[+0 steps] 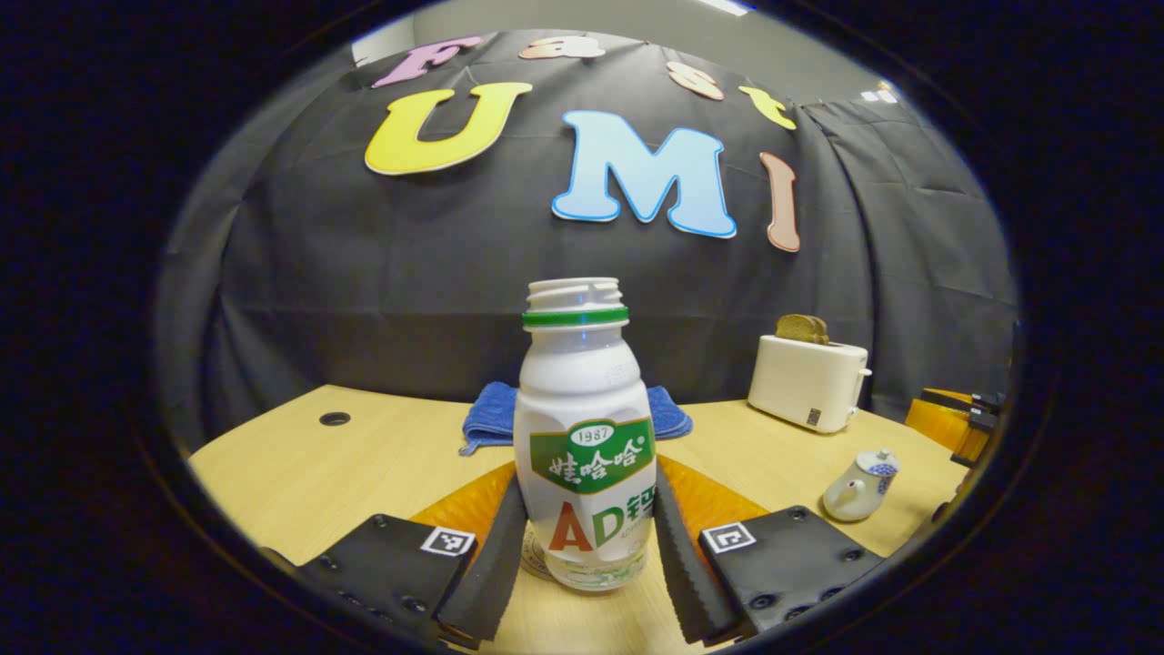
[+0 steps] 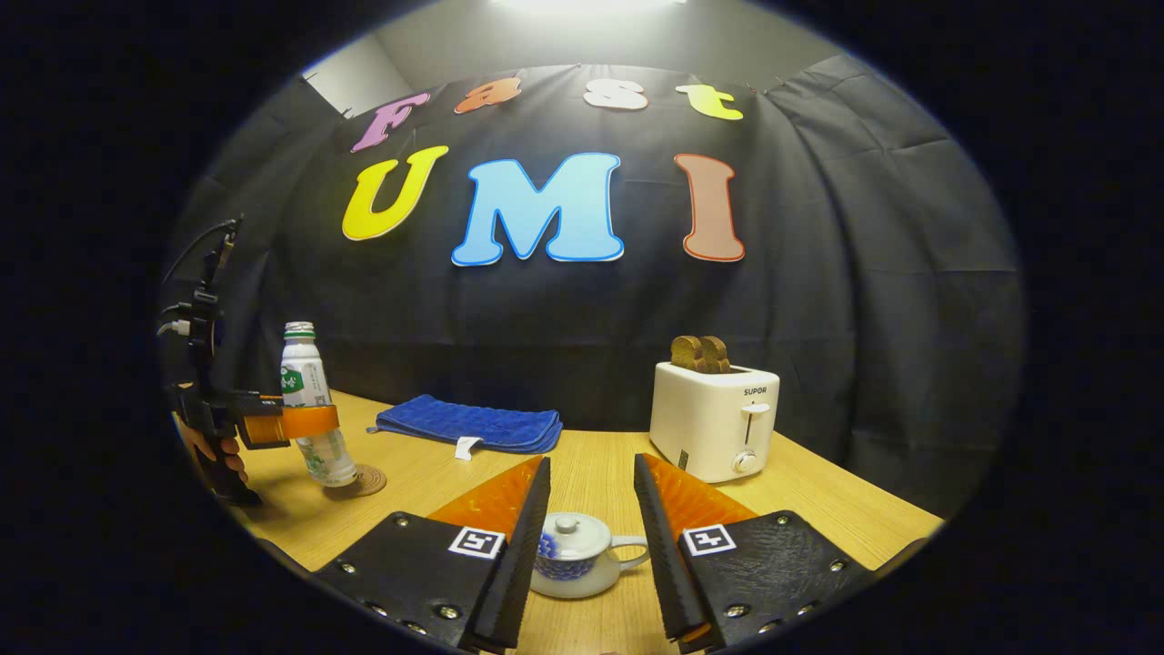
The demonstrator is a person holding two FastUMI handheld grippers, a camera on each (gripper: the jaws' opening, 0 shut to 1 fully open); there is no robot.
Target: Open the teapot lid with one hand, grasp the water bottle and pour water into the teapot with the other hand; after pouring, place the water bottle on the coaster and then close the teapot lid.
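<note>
Hiding coaster [image 1: 538, 557] — water bottle [image 1: 585, 437] upright.

- The white plastic water bottle [image 1: 584, 437] with a green neck ring and a green label stands upright and uncapped on the round brown coaster [image 2: 358, 480].
- The small white ceramic teapot [image 2: 576, 553] with blue pattern sits on the tabletop [image 2: 591, 473], lid on.

A light wooden counter [image 2: 591, 473] carries a folded blue cloth [image 2: 468, 424] at its far edge against the black cloth wall. To the right of the cloth stands a white toaster [image 2: 714, 420] with what looks like two slices of browned bread [image 2: 700, 354] in its slots. A round hole [image 1: 334, 418] sits in the counter's far left part.
</note>
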